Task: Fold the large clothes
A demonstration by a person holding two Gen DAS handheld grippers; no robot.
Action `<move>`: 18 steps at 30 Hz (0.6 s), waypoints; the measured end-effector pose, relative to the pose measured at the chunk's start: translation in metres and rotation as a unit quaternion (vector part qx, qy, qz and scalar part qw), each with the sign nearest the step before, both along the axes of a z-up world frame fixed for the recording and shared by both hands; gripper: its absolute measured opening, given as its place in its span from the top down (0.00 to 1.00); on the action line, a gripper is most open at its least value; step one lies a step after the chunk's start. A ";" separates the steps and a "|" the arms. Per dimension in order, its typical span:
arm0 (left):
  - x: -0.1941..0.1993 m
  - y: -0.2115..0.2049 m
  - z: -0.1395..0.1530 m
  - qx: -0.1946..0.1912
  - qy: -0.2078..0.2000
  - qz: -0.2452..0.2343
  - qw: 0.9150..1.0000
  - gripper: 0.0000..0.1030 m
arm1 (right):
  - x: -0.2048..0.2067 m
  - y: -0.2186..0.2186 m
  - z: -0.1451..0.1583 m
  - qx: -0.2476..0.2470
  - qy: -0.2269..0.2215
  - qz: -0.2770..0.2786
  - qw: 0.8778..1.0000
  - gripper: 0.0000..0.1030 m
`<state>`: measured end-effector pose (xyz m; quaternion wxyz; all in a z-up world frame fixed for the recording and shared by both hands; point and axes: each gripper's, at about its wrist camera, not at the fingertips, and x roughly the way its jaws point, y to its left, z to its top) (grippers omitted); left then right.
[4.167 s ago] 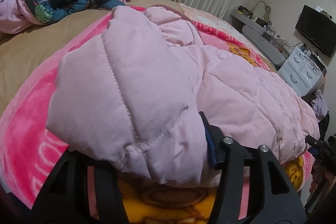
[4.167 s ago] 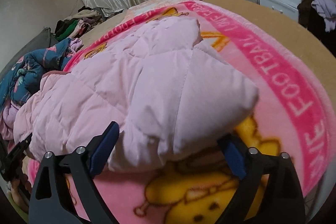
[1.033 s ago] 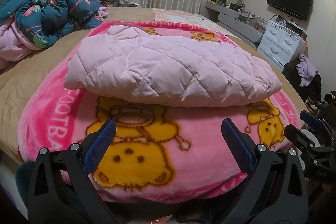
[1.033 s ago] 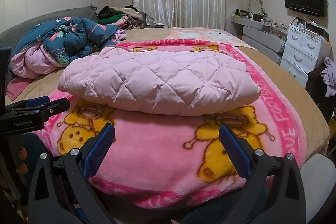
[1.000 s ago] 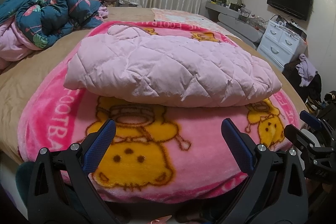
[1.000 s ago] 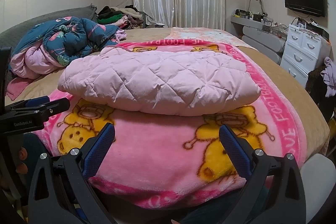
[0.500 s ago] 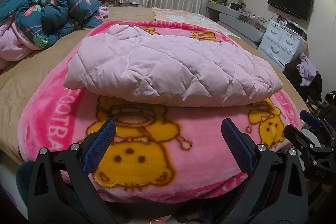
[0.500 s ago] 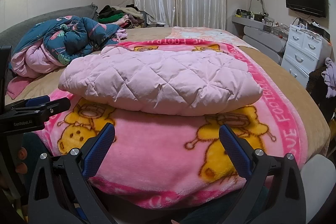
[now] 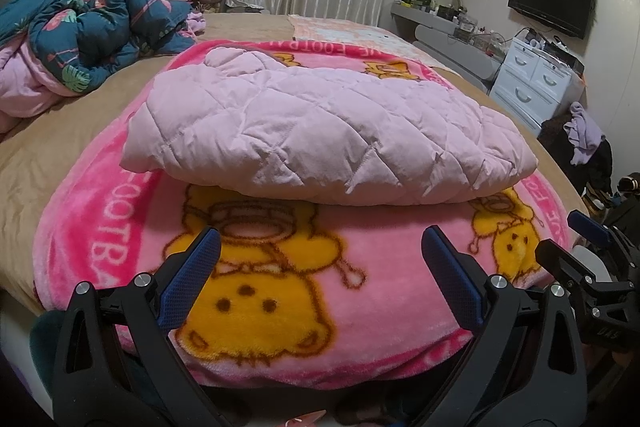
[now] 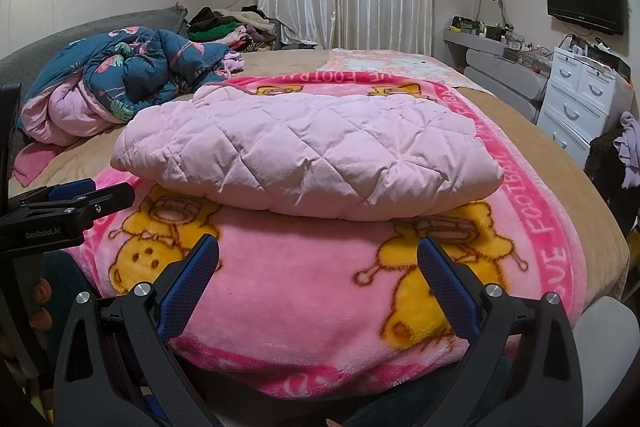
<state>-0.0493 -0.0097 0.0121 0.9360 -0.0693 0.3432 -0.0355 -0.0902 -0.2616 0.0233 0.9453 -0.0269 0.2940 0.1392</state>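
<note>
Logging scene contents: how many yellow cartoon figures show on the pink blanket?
4: near left, near right, far left, far right. The jacket may hide more.

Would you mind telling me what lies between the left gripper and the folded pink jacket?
Only the pink cartoon blanket separates the left gripper from the folded jacket, seen in the left wrist view.

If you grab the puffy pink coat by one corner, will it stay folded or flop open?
The pink quilted coat would probably flop open: it looks soft and loosely folded, with nothing holding its layers together. Its puffy quilting suggests it is light for its size. Both claws, left and right, are open and not touching it.
</note>
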 end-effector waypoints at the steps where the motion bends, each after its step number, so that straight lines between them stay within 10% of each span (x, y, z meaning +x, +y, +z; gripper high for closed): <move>1: 0.000 0.000 0.000 0.000 0.000 0.000 1.000 0.09 | 0.000 0.000 0.000 0.000 0.000 -0.001 1.000 0.04; 18: 0.001 -0.001 -0.002 -0.001 0.001 -0.008 1.000 0.09 | 0.001 0.000 0.000 0.000 0.001 0.000 1.000 0.04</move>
